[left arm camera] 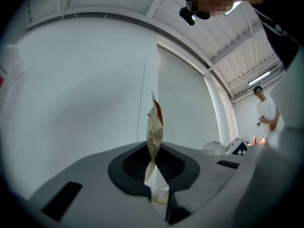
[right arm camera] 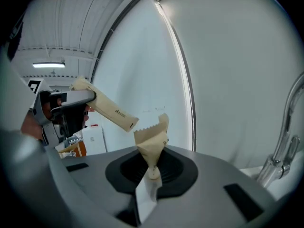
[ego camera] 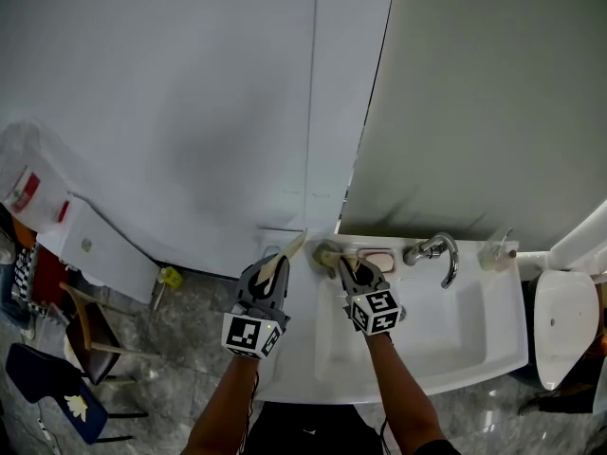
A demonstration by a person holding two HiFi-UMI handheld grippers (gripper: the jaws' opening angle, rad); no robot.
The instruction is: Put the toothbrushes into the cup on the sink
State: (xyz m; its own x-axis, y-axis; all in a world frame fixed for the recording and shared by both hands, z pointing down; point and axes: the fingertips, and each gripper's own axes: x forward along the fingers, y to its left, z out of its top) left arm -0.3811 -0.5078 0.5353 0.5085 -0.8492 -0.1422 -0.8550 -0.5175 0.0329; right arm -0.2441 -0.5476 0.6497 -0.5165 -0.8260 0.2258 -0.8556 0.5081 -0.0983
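- The left toothbrush (left arm camera: pixel 154 127) is in a paper wrap. It sticks up and out from the left gripper (ego camera: pixel 270 271), whose jaws are squeezed tight on its lower end.
- The right toothbrush (right arm camera: pixel 153 144) is in a tan paper wrap too. The right gripper (ego camera: pixel 349 271) has its jaws pinched tight on it.
- The cup (ego camera: pixel 327 254) stands at the sink's (ego camera: pixel 474 320) back left corner, by the wall.
- The right gripper is over the sink, just in front of the cup. I cannot tell if its toothbrush touches the cup.
- The left gripper is by the sink's left edge, with its toothbrush just left of the cup.
- The tap (ego camera: pixel 438 252) is at the sink's back edge, right of the cup.
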